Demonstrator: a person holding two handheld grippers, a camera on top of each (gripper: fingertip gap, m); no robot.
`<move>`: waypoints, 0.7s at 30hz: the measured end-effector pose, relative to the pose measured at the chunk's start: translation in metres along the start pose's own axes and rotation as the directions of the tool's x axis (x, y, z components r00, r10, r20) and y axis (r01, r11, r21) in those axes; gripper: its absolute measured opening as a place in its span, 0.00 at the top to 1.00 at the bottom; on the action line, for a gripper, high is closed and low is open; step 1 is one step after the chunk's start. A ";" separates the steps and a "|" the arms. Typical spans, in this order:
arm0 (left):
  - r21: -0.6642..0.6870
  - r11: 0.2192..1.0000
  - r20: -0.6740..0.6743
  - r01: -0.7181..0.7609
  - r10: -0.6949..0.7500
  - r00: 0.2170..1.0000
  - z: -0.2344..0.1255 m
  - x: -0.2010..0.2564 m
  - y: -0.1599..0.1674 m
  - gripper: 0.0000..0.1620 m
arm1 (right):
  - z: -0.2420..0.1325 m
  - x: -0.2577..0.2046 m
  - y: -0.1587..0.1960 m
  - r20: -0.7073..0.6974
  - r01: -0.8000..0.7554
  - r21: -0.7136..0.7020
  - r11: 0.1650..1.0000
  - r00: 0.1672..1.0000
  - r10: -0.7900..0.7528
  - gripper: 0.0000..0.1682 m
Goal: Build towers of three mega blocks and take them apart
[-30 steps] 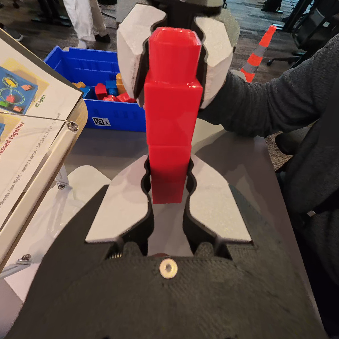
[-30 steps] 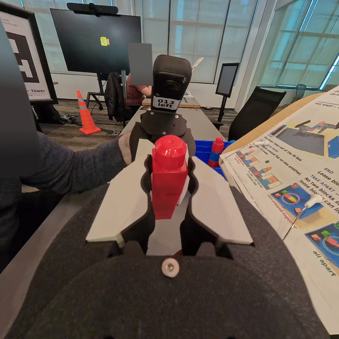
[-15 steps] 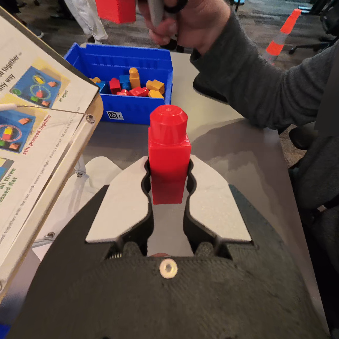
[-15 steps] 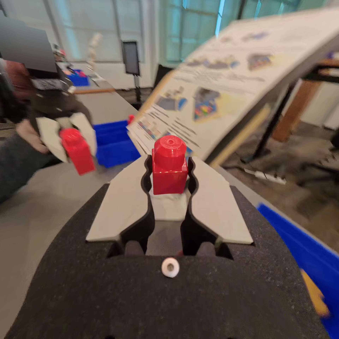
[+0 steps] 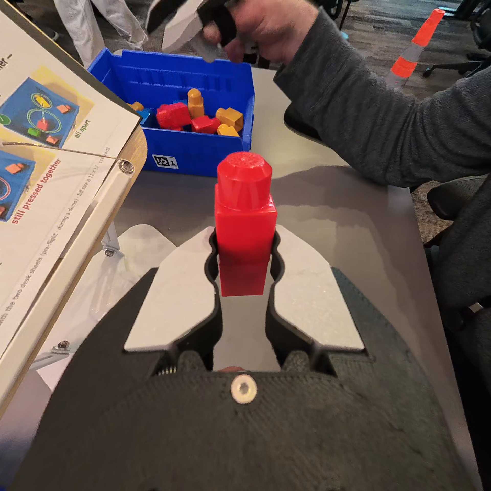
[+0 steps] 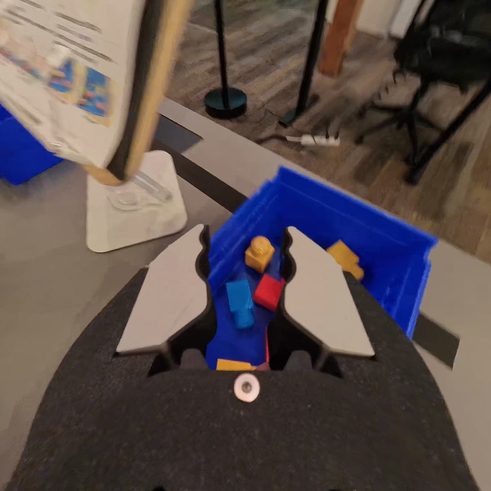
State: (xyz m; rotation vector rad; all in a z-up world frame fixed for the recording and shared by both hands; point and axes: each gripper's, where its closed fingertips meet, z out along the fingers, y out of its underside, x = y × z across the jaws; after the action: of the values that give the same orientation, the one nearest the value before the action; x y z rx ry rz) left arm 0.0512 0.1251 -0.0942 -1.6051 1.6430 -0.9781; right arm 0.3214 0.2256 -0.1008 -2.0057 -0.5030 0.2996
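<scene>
My left gripper [image 5: 243,239] is shut on a stack of two red blocks [image 5: 244,225] pressed together, held upright above the grey table [image 5: 332,239]. My right gripper [image 6: 245,233] is open and empty, pointing down into a blue bin [image 6: 345,212]. A loose red block [image 6: 268,292], a blue block [image 6: 239,303] and a yellow block [image 6: 259,253] lie below its jaws. In the left wrist view, the right gripper [image 5: 186,29] hangs blurred over the far edge of a blue bin [image 5: 196,156] holding several loose blocks.
A slanted instruction board [image 5: 53,159] on a white stand [image 6: 138,212] stands at the left of the table. A person's grey sleeve [image 5: 372,106] reaches across from the right. An orange cone [image 5: 417,47] stands on the floor. Another blue bin [image 6: 16,154] shows behind the board. Spacing between my two grippers at the tips: around 30 cm.
The three-block red tower came apart. My right gripper carried off the top block, swung over the bin and opened; it now holds nothing. My left gripper kept the two lower blocks.
</scene>
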 end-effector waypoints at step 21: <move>0.115 0.992 -0.070 -0.044 0.053 0.996 0.011 0.018 -0.020 0.78 | 0.002 -0.294 -0.062 0.682 0.215 0.363 0.907 0.602 -0.416 0.80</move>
State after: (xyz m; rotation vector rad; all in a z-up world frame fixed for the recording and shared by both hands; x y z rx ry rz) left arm 0.0706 0.1071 -0.0818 -1.4640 1.6367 -1.0960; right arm 0.0472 0.1137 -0.0478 -1.4288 -1.2732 0.9399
